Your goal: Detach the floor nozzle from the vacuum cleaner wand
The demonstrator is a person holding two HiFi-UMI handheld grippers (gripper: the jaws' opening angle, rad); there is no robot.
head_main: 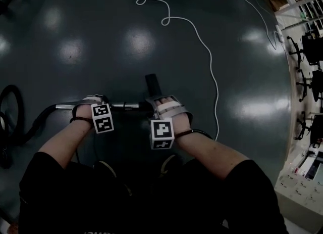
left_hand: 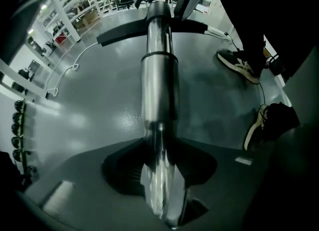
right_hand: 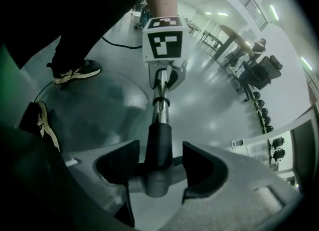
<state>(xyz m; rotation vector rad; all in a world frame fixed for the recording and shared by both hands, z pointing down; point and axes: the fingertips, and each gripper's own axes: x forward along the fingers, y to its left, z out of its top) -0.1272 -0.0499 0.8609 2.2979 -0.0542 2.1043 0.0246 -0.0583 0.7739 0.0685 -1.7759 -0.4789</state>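
The chrome wand lies level in front of me, with the black floor nozzle at its right end. My left gripper points straight down over the wand's left part. In the left gripper view the wand runs up between the jaws to the nozzle, and my left gripper is shut on it. My right gripper straddles the nozzle's black neck. My right gripper is open, with a gap showing on each side of the neck.
A black hose runs off the wand's left end toward a dark loop at the left edge. A white cable snakes over the grey floor beyond the nozzle. My shoes stand close to the wand. Office chairs line the right wall.
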